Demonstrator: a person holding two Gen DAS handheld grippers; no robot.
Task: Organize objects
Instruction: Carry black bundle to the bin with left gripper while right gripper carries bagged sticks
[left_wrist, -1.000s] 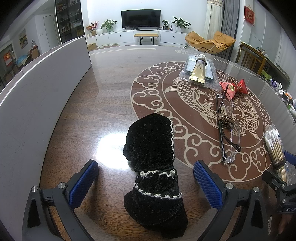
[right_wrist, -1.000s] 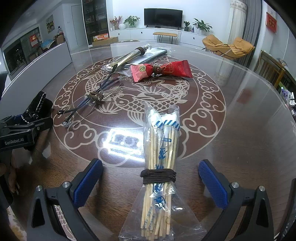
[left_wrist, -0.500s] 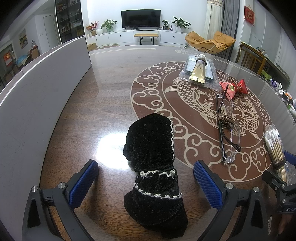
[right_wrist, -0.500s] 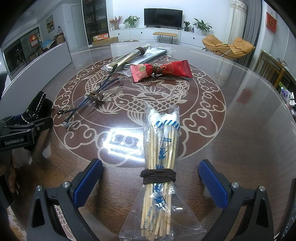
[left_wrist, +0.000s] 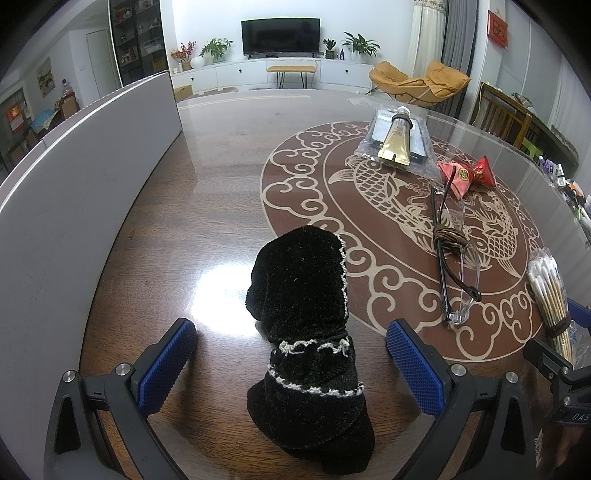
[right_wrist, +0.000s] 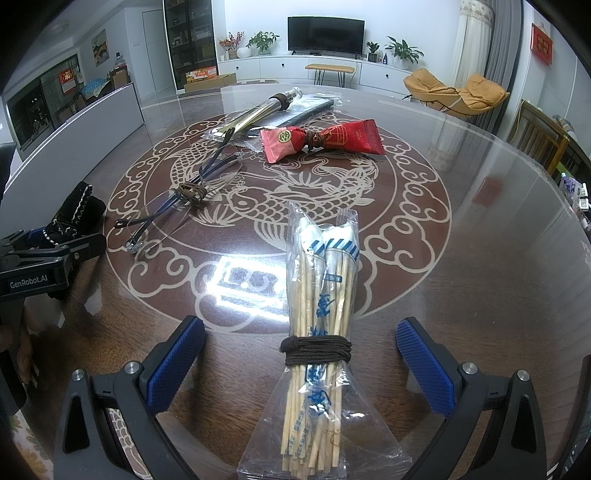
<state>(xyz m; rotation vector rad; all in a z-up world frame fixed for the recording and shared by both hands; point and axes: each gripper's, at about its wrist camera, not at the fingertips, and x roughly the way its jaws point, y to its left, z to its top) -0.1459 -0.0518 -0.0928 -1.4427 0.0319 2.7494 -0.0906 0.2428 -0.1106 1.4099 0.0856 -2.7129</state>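
With both claws released, the left gripper (left_wrist: 288, 354) straddling the black knit sock (left_wrist: 306, 332) near the table's left edge and the right gripper (right_wrist: 301, 356) straddling the bundled sticks (right_wrist: 317, 332), probably chopsticks, each should close squarely at the tie.

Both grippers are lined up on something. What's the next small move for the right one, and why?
Probably close the right gripper on the cotton swab bundle. Its jaws stand open on either side of the bundle, level with the brown cord wound round it, and neither pad touches the bag yet. The left gripper likewise stands open around the black knit pouch, so either grasp could go first.
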